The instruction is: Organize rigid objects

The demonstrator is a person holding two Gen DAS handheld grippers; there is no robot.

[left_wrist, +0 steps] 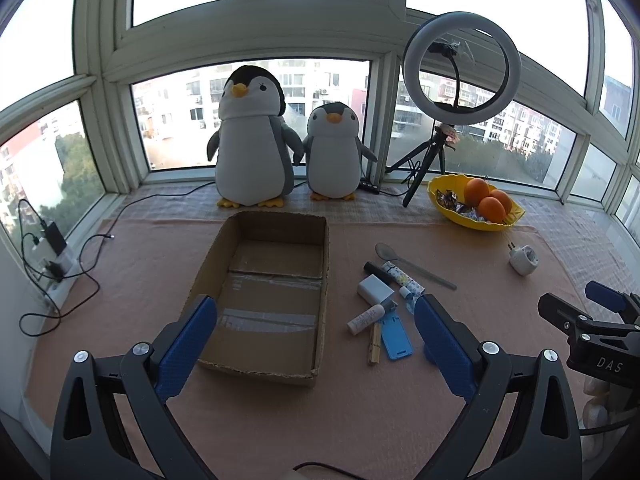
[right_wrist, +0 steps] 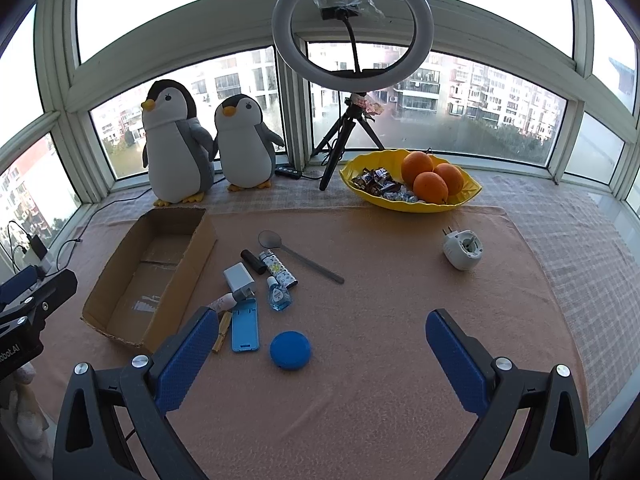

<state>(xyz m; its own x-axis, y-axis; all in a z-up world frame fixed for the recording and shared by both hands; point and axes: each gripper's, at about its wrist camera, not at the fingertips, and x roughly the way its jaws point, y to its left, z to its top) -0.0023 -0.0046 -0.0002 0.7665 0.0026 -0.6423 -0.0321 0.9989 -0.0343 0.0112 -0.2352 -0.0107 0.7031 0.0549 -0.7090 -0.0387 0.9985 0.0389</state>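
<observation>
Blue fingers (right_wrist: 188, 356) of the right gripper (right_wrist: 320, 344) spread wide and hold nothing, hovering above the table's near edge; the left gripper (left_wrist: 316, 332) is equally wide and empty. Between them sits the empty cardboard box (left_wrist: 264, 296), evidently the destination. Beside its right wall the small objects lie clustered: charger (right_wrist: 239, 278), spoon (right_wrist: 298, 256), blue phone stand (right_wrist: 245, 325), round blue case (right_wrist: 290, 350). A white plug adapter (right_wrist: 462, 250) lies well apart.

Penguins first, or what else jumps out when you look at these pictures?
Yes, the two penguins by the window stand out first, the bigger one on the left. Next comes the ring light on its tripod and the yellow bowl of oranges beside it. In front lie an empty box and a heap of small things on the pink cloth.
</observation>
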